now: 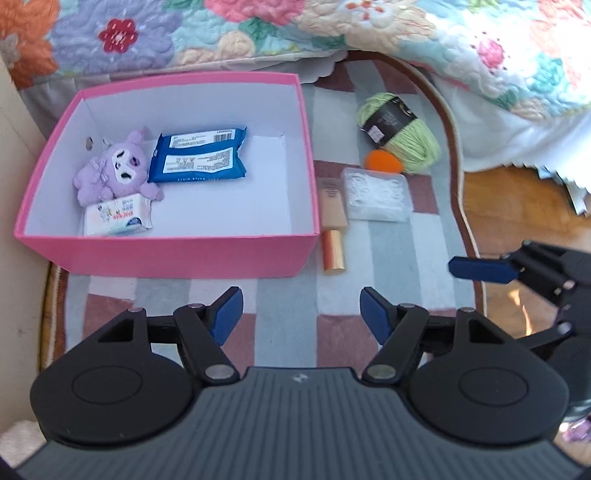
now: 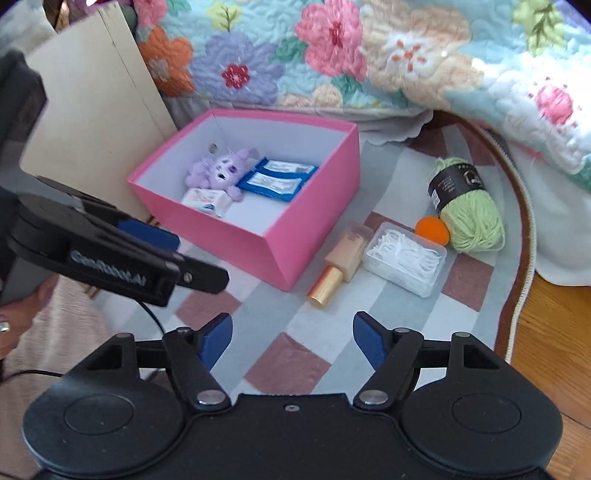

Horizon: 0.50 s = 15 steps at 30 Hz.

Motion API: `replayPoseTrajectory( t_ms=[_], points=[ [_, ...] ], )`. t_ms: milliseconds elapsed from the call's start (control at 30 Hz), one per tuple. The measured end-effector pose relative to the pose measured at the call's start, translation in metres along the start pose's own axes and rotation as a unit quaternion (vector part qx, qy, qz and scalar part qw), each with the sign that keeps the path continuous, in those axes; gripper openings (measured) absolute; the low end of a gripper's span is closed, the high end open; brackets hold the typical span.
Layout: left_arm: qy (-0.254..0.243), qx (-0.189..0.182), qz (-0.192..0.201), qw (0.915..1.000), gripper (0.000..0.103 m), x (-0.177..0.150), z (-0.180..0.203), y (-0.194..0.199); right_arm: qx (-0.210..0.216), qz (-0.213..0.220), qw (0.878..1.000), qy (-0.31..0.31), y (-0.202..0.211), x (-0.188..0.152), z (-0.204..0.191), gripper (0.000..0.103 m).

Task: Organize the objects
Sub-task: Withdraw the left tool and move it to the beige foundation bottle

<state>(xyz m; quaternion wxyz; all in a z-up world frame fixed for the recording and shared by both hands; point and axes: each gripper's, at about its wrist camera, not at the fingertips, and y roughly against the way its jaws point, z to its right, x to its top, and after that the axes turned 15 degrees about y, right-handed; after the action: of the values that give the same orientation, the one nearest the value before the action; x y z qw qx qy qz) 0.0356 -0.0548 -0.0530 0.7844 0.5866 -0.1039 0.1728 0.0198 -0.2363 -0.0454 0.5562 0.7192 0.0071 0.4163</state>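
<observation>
A pink box sits on a checked rug and holds a purple plush toy, a blue wipes pack and a white tissue pack. Right of the box lie a foundation bottle with a gold cap, a clear box of floss picks, an orange sponge and green yarn. My left gripper is open and empty in front of the box. My right gripper is open and empty, short of the bottle.
A floral quilt hangs behind the rug. A beige board stands left of the box. Wood floor lies right of the rug's edge. The left gripper shows at the left of the right wrist view.
</observation>
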Motion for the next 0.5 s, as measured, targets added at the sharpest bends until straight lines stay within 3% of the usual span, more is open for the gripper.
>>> replayPoseTrajectory(
  t_ms=[133, 233, 367, 500],
  points=[
    [0.022, -0.008, 0.028, 0.9993, 0.067, -0.008, -0.006, -0.021, -0.015, 0.019, 1.0, 0.015, -0.032, -0.012, -0.005, 0.077],
    [0.041, -0.023, 0.019, 0.9987, 0.064, -0.012, -0.011, -0.038, -0.017, 0.043, 0.999, 0.011, -0.053, -0.018, -0.008, 0.076],
    [0.06, -0.035, 0.023, 0.9973, 0.052, -0.016, -0.014, -0.06, -0.039, 0.051, 0.998, 0.01, -0.083, -0.018, -0.013, 0.076],
    [0.071, -0.045, 0.014, 0.9963, 0.039, -0.018, -0.016, -0.076, -0.05, 0.035, 0.998, 0.022, -0.109, -0.017, -0.016, 0.065]
  ],
)
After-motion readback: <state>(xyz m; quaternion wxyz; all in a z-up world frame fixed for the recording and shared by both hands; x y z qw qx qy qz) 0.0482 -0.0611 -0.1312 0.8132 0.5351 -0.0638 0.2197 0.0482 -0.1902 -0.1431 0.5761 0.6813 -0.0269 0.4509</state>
